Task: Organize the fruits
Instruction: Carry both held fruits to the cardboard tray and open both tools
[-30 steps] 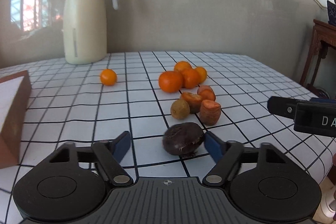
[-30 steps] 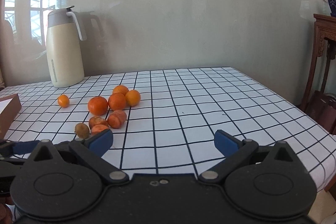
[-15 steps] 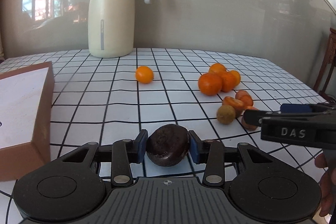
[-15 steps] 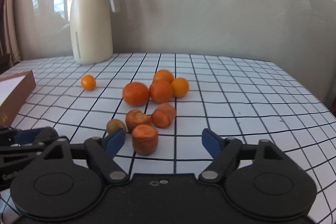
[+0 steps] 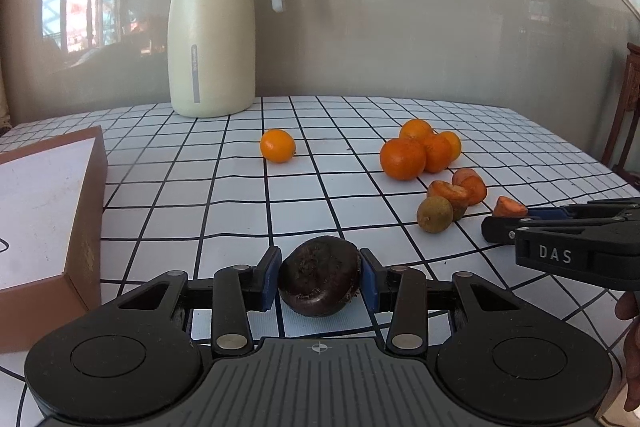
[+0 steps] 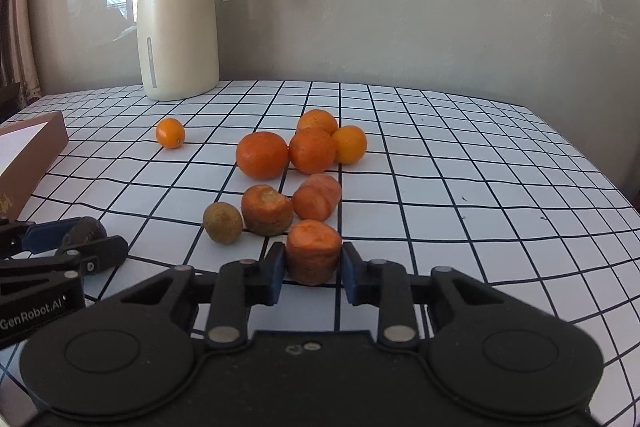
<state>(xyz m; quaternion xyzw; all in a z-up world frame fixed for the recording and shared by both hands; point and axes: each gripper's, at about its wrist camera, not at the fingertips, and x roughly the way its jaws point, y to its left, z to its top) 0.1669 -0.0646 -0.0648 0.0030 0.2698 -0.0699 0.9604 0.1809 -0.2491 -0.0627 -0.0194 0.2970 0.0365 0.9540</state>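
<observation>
A cream jug (image 5: 212, 27) stood at eleven o'clock on the checked tablecloth (image 5: 200, 195); a brown box (image 5: 44, 227) lay at nine.

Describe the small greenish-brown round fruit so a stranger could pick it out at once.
Start at the cream jug on the checked tablecloth, then come forward past the cluster of oranges. The greenish-brown fruit sits left of the carrot chunks: the only dull, olive-brown ball there.

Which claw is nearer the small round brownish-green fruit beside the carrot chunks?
Right. The right claw, closing on an orange carrot chunk, sits just beside the brownish-green fruit. The left claw, gripping a dark round fruit, is farther off, nearer the brown box.
</observation>
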